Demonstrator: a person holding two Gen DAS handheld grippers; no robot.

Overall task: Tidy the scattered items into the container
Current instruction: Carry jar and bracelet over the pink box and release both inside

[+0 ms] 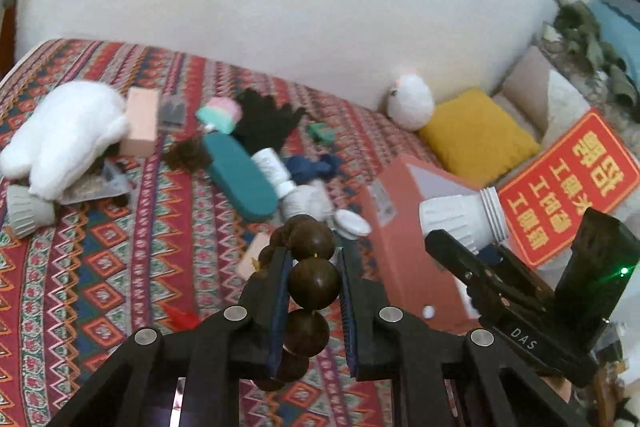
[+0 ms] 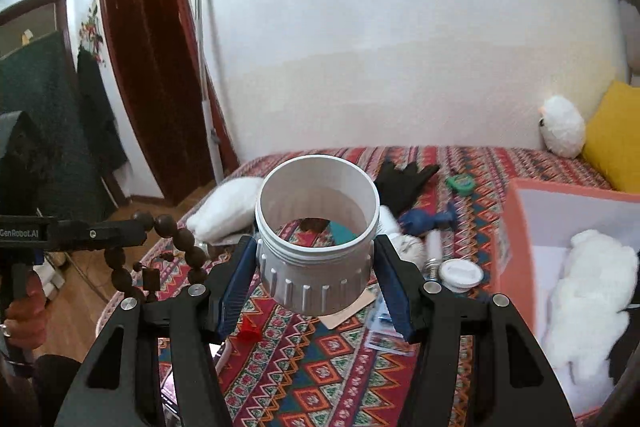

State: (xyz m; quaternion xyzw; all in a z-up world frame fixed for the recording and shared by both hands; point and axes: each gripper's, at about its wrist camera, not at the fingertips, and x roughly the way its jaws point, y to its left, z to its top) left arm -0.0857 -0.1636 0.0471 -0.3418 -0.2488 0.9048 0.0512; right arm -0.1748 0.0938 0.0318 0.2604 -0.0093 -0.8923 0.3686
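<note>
My left gripper (image 1: 314, 257) is shut on a string of dark brown wooden beads (image 1: 315, 285), which hangs above the patterned bedspread (image 1: 80, 267). In the right wrist view the beads (image 2: 188, 243) dangle from the left gripper at the left edge. My right gripper (image 2: 316, 251) is shut on a white ribbed plastic ring (image 2: 320, 279), open end up, held above the bed. The salmon-pink box (image 2: 516, 247) stands open at the right with a white plush toy (image 2: 588, 291) inside. In the left wrist view the ring (image 1: 464, 217) hovers over the box (image 1: 400, 259).
Scattered on the bed: a white plush (image 1: 64, 135), a pink block (image 1: 140, 121), a teal insole (image 1: 240, 177), a black glove (image 1: 266, 119), a white bottle (image 1: 274, 167), blue cloth (image 1: 312, 167), a white lid (image 1: 352, 223). A yellow cushion (image 1: 476, 135) and red sign (image 1: 568, 187) lie beyond the box.
</note>
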